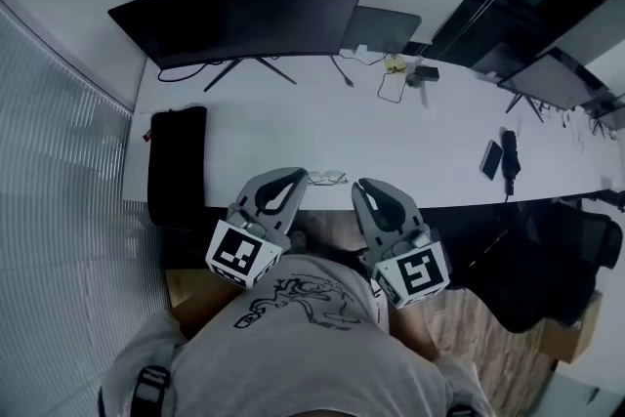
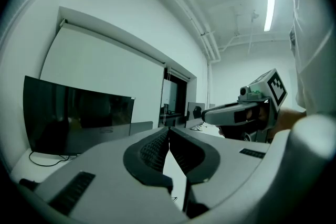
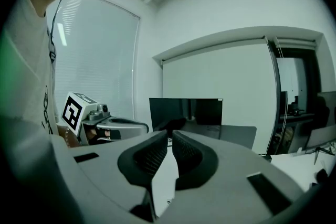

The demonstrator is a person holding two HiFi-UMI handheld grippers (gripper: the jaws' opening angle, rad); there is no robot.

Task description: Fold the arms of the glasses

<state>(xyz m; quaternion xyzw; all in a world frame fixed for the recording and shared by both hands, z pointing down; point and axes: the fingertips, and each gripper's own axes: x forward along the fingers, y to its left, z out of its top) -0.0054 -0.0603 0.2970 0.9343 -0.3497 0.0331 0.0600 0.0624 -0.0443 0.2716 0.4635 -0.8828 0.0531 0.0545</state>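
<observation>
A pair of thin-rimmed glasses (image 1: pixel 328 177) lies on the white table (image 1: pixel 410 137) right at its near edge. Both grippers hang in front of the person's chest, lifted off the table and pointing roughly level towards the monitor. My left gripper (image 1: pixel 296 179) sits just left of the glasses, my right gripper (image 1: pixel 359 187) just right of them, and neither touches them. In the left gripper view the ribbed pads (image 2: pixel 152 149) meet at their tips with nothing between. In the right gripper view the pads (image 3: pixel 149 157) stand together to a hairline, also empty.
A wide curved monitor (image 1: pixel 244 15) and a grey laptop (image 1: pixel 381 26) stand at the back of the table. A black case (image 1: pixel 178 161) lies at the left end, with a phone (image 1: pixel 491 158) and cables (image 1: pixel 395 78) to the right. A dark chair (image 1: pixel 547 259) stands beside the table.
</observation>
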